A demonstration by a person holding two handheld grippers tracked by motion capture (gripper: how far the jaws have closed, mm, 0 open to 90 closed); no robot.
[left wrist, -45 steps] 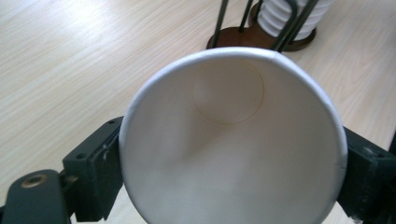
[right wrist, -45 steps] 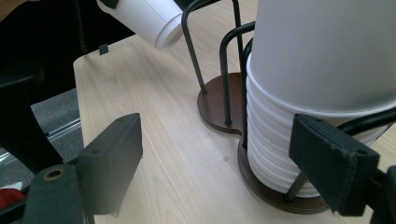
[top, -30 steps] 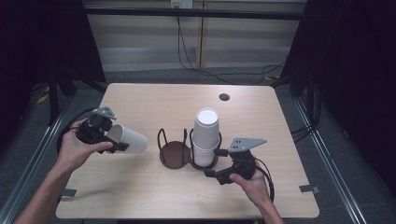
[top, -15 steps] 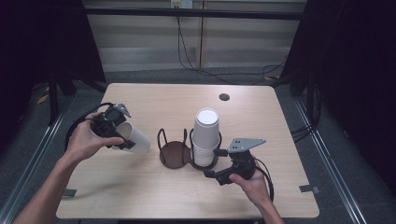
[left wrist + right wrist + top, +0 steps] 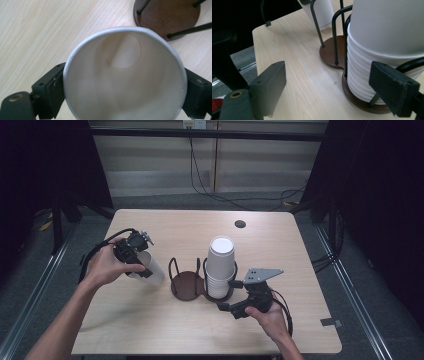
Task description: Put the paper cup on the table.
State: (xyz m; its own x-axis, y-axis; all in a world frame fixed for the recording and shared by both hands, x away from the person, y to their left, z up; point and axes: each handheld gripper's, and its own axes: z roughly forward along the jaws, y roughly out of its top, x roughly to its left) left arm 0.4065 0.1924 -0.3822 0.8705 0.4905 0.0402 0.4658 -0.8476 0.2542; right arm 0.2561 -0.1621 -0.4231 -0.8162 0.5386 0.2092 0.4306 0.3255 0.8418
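1. High view: my left hand-held gripper (image 5: 134, 256) clamps a single paper cup (image 5: 150, 269), tilted, at 9 o'clock from the wire cup holder (image 5: 186, 282). My hand hides part of the cup. The wooden surface (image 5: 280, 245) has a dark hole (image 5: 240, 224) at 12 o'clock; the room beyond is dark.
2. Left gripper view: the cup (image 5: 125, 75) blocks my jaw tips, and its lower rim is cut off.
3. Right gripper view: my right hand-held gripper (image 5: 337, 92) is wide open beside the cup stack (image 5: 382, 50), whose top is cut off.
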